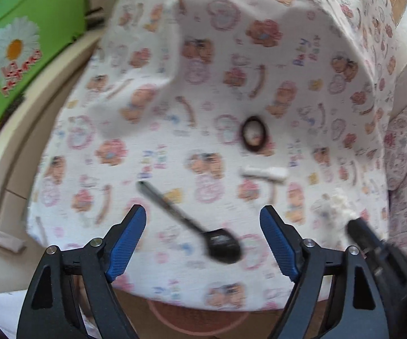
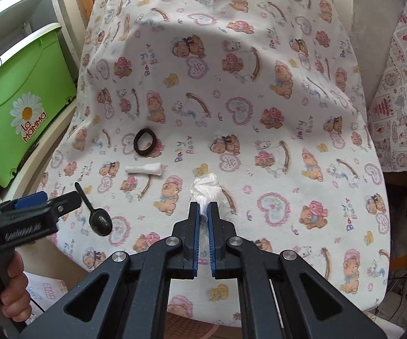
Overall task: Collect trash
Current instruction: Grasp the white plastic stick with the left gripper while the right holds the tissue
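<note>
Green "La Mamma" bin (image 2: 19,107), "Baby Bear" cloth (image 2: 259,113), right tool (image 2: 202,212) pinching tissue (image 2: 206,188)

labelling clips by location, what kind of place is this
Probably a home room, maybe a child's or laundry corner. A teddy-bear "Baby Bear" sheet covers the work surface, a green "La Mamma" bin stands beside it, and a hair tie lies on the sheet.

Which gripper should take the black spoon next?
Left. The left gripper is open, and the black spoon lies on the printed cloth between its fingers. The right gripper is shut on the crumpled tissue, so it cannot pick anything else.
</note>
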`<action>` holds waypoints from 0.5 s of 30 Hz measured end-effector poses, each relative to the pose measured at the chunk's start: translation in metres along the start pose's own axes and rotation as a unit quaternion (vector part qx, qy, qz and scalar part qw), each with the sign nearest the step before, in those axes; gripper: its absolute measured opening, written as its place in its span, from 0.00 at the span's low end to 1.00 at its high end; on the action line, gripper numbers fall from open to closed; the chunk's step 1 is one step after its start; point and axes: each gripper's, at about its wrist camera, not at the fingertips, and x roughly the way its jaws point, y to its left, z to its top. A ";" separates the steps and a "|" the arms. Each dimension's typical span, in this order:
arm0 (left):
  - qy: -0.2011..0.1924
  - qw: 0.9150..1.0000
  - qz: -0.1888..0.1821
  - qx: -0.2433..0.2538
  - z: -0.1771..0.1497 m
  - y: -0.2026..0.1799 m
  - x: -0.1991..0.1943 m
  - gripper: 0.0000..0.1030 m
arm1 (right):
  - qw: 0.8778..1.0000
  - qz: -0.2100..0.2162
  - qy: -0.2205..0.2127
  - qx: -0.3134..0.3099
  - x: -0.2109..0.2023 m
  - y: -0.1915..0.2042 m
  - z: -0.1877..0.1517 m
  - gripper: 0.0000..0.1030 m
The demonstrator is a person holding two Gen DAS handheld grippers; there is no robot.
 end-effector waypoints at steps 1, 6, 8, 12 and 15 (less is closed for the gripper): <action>0.007 1.000 -0.004 0.002 0.005 -0.008 0.002 0.78 | 1.000 -0.002 -0.001 -0.001 -0.001 0.001 0.000 0.06; 0.069 0.997 -0.026 0.010 0.031 -0.038 0.028 0.76 | 1.000 -0.007 0.002 0.004 -0.001 -0.002 0.002 0.06; 0.083 0.996 -0.019 0.011 0.036 -0.045 0.036 0.75 | 1.000 -0.007 0.007 0.014 -0.001 -0.007 0.002 0.06; 0.086 0.996 -0.012 0.007 0.042 -0.053 0.049 0.66 | 1.000 -0.011 0.006 0.024 -0.003 -0.015 0.003 0.06; 0.071 0.997 0.016 0.015 0.043 -0.062 0.055 0.64 | 1.000 -0.017 0.001 0.024 -0.005 -0.018 0.001 0.06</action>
